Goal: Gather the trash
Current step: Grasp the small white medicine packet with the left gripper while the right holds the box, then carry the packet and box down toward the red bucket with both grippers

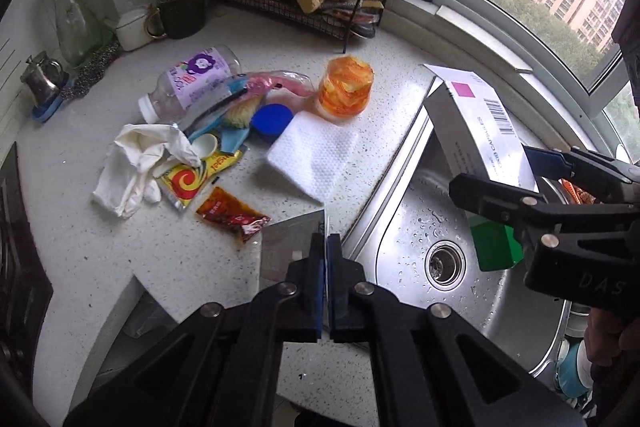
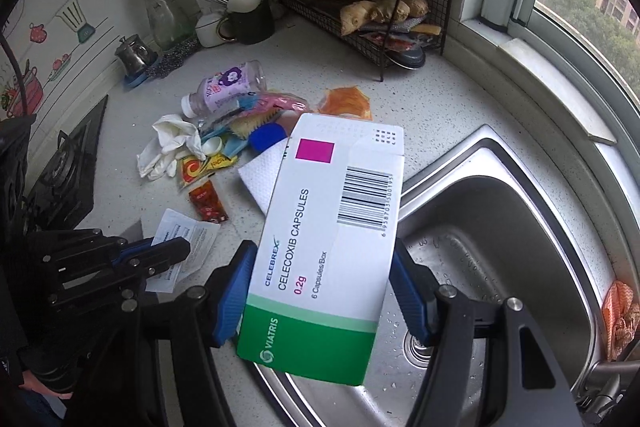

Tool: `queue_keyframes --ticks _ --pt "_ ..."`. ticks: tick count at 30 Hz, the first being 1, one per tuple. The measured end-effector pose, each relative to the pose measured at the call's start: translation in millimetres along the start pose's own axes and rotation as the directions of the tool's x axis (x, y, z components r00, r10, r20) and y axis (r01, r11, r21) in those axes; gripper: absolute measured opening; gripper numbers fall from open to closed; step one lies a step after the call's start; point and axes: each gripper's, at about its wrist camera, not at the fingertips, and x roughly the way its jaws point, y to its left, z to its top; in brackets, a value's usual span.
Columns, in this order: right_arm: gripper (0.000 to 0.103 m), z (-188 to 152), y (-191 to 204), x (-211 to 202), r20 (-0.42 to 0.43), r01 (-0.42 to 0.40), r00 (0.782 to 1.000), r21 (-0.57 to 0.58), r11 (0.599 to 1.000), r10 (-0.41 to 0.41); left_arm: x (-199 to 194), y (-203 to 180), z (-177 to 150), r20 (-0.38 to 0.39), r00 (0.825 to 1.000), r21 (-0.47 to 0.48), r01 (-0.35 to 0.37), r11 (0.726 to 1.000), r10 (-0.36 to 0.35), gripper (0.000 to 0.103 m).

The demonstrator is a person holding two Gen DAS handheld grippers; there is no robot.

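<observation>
Right wrist view, right gripper (image 2: 322, 291) clamping medicine box (image 2: 324, 239) over sink (image 2: 500, 227), left gripper (image 1: 326, 247) pinching paper leaflet (image 1: 288, 247)

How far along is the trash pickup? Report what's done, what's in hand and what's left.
Done: nothing visibly binned; no bin is in view. In hand: the right gripper clamps the medicine box above the sink; the left gripper is shut on a flat packet. Left on the counter: bottle, glove, sauce sachet, paper towel, orange cup.
</observation>
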Motion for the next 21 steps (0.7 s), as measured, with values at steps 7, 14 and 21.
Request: queue_keyframes --ticks 7,14,21 --pt "0.063 -14 45 -32 0.046 -0.009 0.999 -0.046 0.999 0.011 -55 23 -28 0.073 0.997 -0.035 -0.015 0.999 0.017 0.001" --pt "0.063 -40 96 -53 0.073 -0.009 0.997 -0.089 0.996 0.015 -100 46 -74 0.11 0.994 -0.054 -0.023 0.998 0.029 0.001" --pt "0.063 -76 144 -66 0.085 -0.02 0.996 -0.119 0.993 0.03 -131 66 -131 0.114 0.993 -0.077 -0.028 0.997 0.036 0.001"
